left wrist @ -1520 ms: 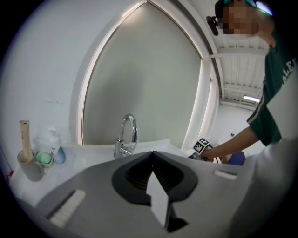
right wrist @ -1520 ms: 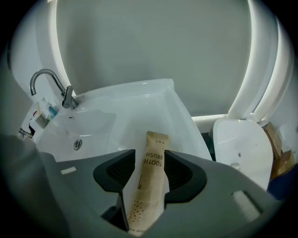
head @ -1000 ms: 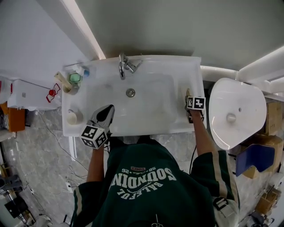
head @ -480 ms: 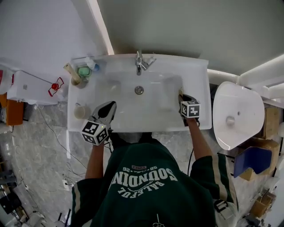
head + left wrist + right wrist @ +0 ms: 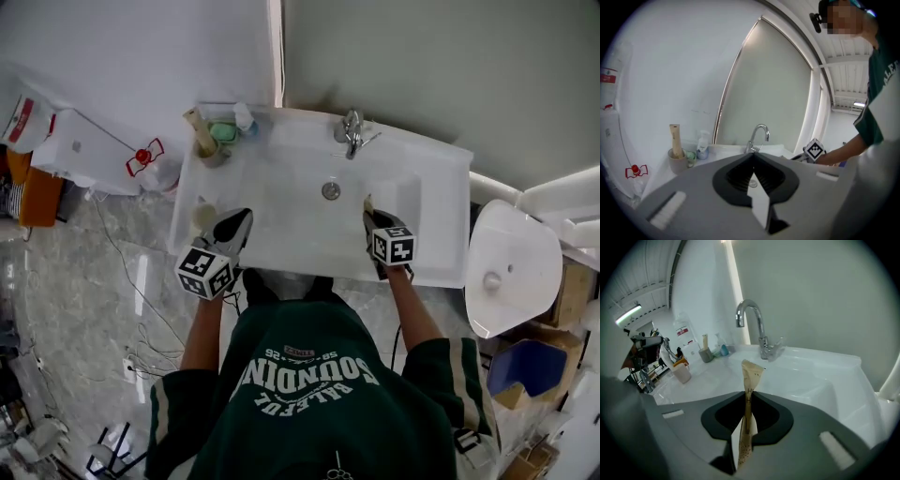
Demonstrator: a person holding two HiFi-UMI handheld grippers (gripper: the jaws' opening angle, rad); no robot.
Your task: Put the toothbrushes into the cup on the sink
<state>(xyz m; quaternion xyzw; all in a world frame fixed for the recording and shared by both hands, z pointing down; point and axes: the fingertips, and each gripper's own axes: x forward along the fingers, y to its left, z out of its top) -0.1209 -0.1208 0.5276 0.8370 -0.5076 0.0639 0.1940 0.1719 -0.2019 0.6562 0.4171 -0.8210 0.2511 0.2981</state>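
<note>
A grey cup [image 5: 211,155] stands at the sink's back left corner with a paper-wrapped toothbrush [image 5: 197,127] upright in it; the left gripper view shows the same cup [image 5: 677,161]. My right gripper [image 5: 370,217] hangs over the right side of the basin, shut on a second wrapped toothbrush [image 5: 751,376] that sticks up between its jaws [image 5: 747,397]. Those jaws have just closed a little further on it. My left gripper [image 5: 239,223] is over the sink's front left, jaws together and empty [image 5: 752,157].
A chrome faucet [image 5: 352,131] stands at the back of the white sink [image 5: 431,253], with the drain [image 5: 330,190] in front of it. A green dish [image 5: 223,133] and a small bottle [image 5: 244,117] sit beside the grey cup. A pale cup [image 5: 202,216] stands on the left rim. A toilet [image 5: 506,272] is to the right.
My right gripper has come off the sink's right rim and moved left over the basin with the toothbrush. My left gripper has drifted left toward the pale cup. The head view has swung.
</note>
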